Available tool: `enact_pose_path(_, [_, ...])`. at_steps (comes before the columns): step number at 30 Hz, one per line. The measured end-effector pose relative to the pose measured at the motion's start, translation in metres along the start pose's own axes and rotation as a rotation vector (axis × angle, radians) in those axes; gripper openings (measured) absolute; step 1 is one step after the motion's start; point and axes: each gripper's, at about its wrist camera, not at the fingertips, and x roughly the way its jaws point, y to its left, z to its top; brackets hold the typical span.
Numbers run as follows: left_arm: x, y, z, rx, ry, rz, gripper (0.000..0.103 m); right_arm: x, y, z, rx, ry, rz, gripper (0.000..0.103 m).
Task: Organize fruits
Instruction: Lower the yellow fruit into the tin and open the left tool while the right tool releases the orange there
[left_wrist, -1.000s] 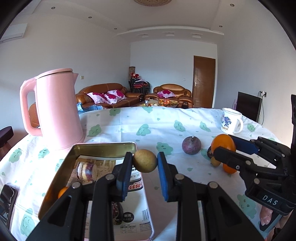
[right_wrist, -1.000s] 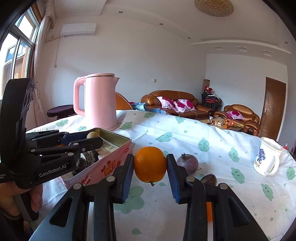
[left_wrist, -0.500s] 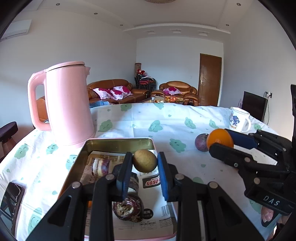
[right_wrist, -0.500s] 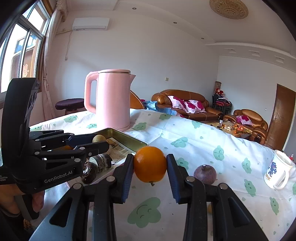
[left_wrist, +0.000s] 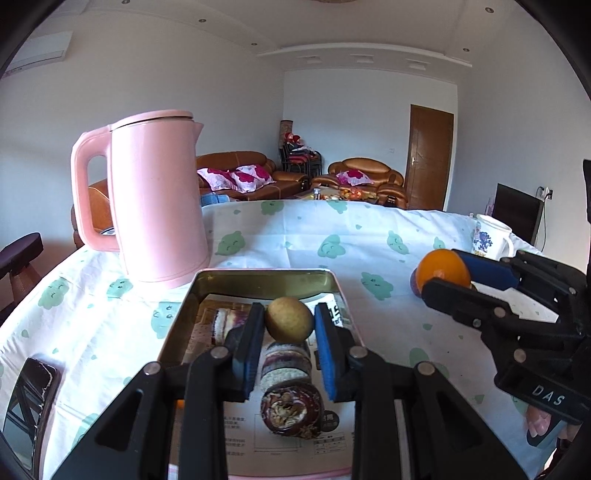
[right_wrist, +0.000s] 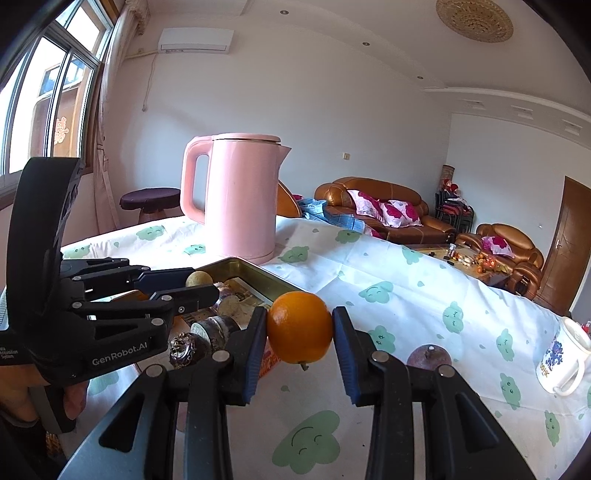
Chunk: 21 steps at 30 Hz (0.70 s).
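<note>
Covering the table, a cloud-print cloth (right_wrist: 436, 295) faces brown sofas (right_wrist: 373, 206).

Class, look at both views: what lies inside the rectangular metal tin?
Inside the rectangular metal tin: printed paper lining and sliced filled rolls. The black tongs cover its near floor, so more may be hidden.

On the black body of my left gripper (right_wrist: 184, 288) I read "GenRobot.AI" in white. My right gripper (left_wrist: 448, 275) carries "DAS" in white on its housing. The printed sheet (left_wrist: 295, 439) inside the tin (left_wrist: 258, 275) bears small text too fine for me to read.
</note>
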Motion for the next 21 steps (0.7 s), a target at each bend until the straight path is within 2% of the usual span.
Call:
enact_pose_path(12, [-0.002, 0.03, 0.004, -0.038, 0.014, 0.04, 0.029, 0.014, 0.014, 0.011, -0.041, 0.014, 0.028, 0.038])
enact_pose_path(21, [0.009, 0.042, 0.003, -0.028, 0.072, 0.063, 0.029, 0.029, 0.021, 0.019, -0.054, 0.034, 0.057, 0.038])
